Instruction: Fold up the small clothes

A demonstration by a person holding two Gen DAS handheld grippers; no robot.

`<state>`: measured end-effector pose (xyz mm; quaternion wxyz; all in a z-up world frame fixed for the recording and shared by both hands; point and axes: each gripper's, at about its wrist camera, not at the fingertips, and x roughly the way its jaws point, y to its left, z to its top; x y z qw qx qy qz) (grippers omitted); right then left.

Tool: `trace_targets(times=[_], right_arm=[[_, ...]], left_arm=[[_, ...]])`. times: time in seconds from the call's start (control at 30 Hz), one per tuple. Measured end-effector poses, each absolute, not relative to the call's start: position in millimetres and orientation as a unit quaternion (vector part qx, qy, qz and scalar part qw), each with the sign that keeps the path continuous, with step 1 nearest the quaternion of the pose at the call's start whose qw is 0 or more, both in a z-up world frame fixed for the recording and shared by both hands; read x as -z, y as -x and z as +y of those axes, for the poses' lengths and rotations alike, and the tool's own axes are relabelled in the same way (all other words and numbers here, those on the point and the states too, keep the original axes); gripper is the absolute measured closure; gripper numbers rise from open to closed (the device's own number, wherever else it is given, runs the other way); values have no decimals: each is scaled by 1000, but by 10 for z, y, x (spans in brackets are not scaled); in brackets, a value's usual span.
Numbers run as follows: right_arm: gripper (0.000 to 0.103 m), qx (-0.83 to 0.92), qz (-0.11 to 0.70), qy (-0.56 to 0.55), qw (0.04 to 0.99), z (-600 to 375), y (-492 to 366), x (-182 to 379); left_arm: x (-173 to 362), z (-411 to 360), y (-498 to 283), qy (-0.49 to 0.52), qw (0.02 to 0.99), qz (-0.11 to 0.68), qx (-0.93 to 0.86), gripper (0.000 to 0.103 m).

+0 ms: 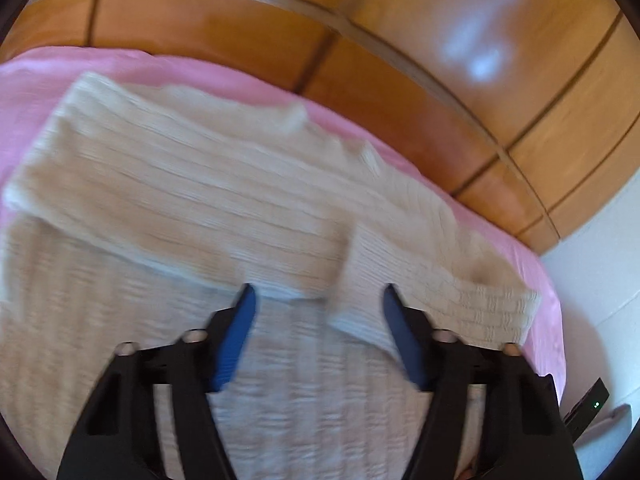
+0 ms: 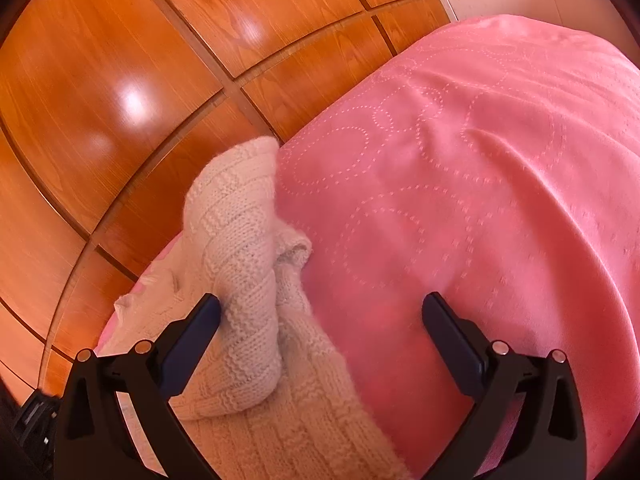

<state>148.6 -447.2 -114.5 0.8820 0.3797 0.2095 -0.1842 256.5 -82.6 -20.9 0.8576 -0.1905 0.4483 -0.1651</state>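
Garment: a cream cable-knit wool sweater (image 1: 168, 184) lies on a bed under a pink stitched bedspread (image 2: 500, 184), near the bed's edge by the wardrobe.
Folds: in the left wrist view, 1 long sleeve is laid across the body of the sweater, and a ribbed cuff (image 1: 360, 292) overlaps it near the middle; the view is blurred.
Right side of garment: in the right wrist view, a folded knit sleeve (image 2: 240, 272) rises in a bunched ridge on the sweater's edge, with bare bedspread to its right.
Left claw (image 1: 318, 296): 2 black arms with blue pads, part-way spread above the knit; the ribbed cuff lies between the pads, but the blur hides whether they press on it.
Right claw (image 2: 320, 304): spread wide, nothing pinched; its left finger (image 2: 200, 320) sits just beside the bunched sleeve, the other over the bedspread.
Background: a glossy orange-brown wooden wardrobe (image 2: 120, 80) with panelled doors stands close behind the bed.
Corner: a white wall (image 1: 592, 288) shows at the right of the left wrist view.
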Motion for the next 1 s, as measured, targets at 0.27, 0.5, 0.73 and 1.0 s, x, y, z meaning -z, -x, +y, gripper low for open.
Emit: trace_targets(times=[0.27,0.5,0.73,1.0], right_arm=[[2,182,208,-379,883,-4479,-1471,1146],[2,175,197,-385,884,-4513,-1436,1162],[2,182,206,-377,885,-4511,-1458,1150],[2,218,305,-300,877,-4424,-1753,1043]], left_arm=[[333,-1082,-2641,181,834,477,209,96],[-160,-519,-2636,209,895,349,182,96],[256,170,-2681,243,890,368,111,96],[674,353,-2621,284,872,372,141,96]])
